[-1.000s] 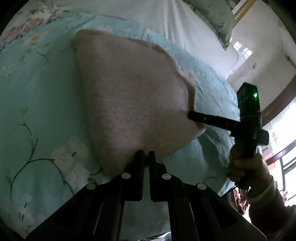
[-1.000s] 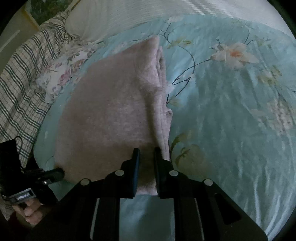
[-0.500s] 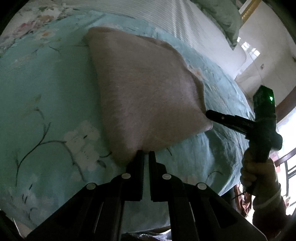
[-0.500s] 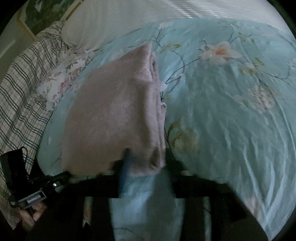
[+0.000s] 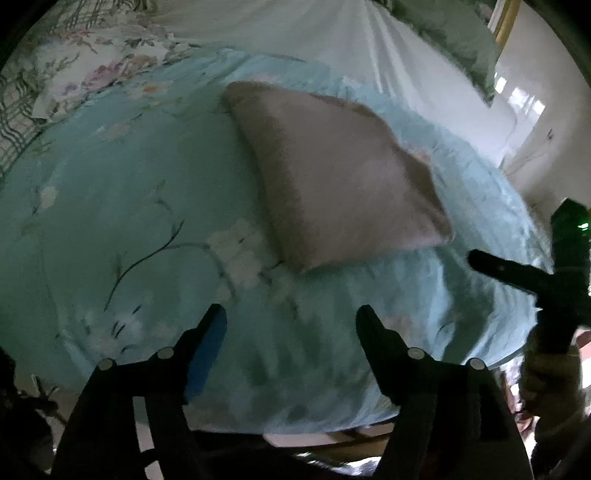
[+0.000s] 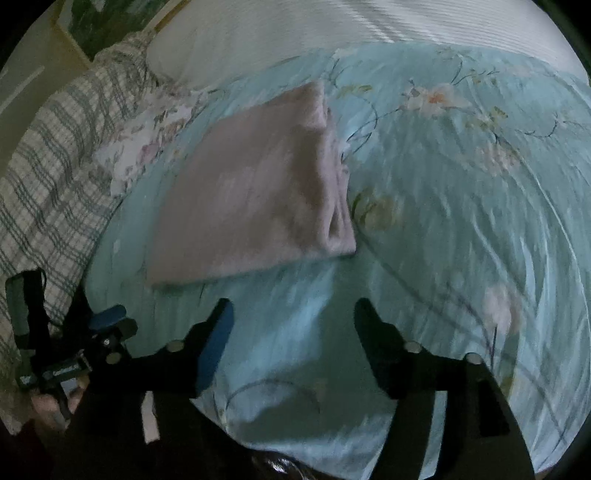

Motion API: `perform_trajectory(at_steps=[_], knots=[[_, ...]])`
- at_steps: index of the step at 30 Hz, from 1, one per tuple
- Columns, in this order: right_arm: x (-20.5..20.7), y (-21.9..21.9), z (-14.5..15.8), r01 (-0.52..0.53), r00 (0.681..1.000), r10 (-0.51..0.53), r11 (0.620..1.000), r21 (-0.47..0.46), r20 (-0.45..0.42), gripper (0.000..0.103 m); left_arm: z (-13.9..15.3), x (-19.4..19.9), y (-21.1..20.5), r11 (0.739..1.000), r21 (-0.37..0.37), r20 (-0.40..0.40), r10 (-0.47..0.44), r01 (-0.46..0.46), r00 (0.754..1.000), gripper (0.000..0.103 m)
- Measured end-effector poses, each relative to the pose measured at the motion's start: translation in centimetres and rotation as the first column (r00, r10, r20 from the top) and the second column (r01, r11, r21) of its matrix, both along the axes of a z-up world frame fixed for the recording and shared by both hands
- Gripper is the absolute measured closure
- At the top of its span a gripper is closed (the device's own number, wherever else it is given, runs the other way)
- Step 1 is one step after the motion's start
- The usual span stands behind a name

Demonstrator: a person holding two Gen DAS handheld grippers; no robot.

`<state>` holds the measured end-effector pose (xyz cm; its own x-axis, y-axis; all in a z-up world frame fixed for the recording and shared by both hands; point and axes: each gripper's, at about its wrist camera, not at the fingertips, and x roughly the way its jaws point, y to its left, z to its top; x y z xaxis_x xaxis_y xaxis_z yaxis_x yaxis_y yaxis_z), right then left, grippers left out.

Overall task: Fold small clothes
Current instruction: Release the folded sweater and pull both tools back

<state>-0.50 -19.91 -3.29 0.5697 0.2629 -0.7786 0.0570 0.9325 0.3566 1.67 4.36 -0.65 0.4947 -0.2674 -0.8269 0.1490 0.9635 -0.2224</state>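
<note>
Folded pink garment is lying flat on the teal floral bedspread, nothing touching it. In the right wrist view the same garment is showing its stacked layers along the right edge, facing open bedspread.

Left gripper is hanging just short of the garment's near edge, fingers spread wide, gripping nothing; only bedspread is showing between them. Blue pad is visible on its left finger.

Right gripper is likewise sitting just short of the garment's near edge, fingers wide apart, empty. From the left wrist view it is sitting off the garment's near right corner, clear of the cloth; finger spacing isn't readable from that angle.

Plaid bedding and a floral pillow are lying beyond the garment's left side. White sheet is running behind its far edge.

Both frames are motion-blurred.
</note>
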Motion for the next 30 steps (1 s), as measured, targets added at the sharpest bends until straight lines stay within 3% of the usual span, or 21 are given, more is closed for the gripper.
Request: perform_trajectory(at_steps=[4,8,17,20,23,25,30], knots=[[-1.1,1.3,-0.5,-0.049,0.999,0.048,0.998,-0.043,-0.016,0.021,-0.9,-1.2,-0.5,0.994,0.108,-0.001,-0.004,0.004,1.000,0.026],[-2.0,1.8,-1.0,-0.070,0.997,0.068,0.995,-0.069,-0.032,0.018,-1.5,-2.4,-0.7,0.985,0.175,0.002,0.004,-0.004,1.000,0.026],[-2.6,2.3,-0.3,-0.098,0.995,0.095,0.987,-0.126,-0.032,0.017,-0.5,-3.4,-0.4,0.979,0.195,0.047,0.044,-0.053,0.998,0.026],[-2.6,2.4,0.9,-0.116,0.993,0.115,0.983,-0.141,-0.017,0.017,0.1,-3.3,-0.7,0.975,0.222,0.032,0.004,-0.011,0.999,0.026],[-2.5,2.3,2.7,-0.127,0.991,0.131,0.980,-0.151,0.017,0.012,1.8,-3.0,-0.6,0.967,0.255,0.075,0.003,-0.022,0.997,0.025],[-2.3,2.2,3.6,-0.139,0.989,0.144,0.980,-0.142,0.032,0.000,3.2,-2.9,-0.6,0.962,0.272,0.105,-0.008,-0.021,0.994,0.021],[-1.5,2.5,3.8,-0.143,0.989,0.147,0.978,-0.149,0.018,0.000,5.0,-1.9,-0.8,0.965,0.262,0.102,-0.053,0.025,0.993,0.011]])
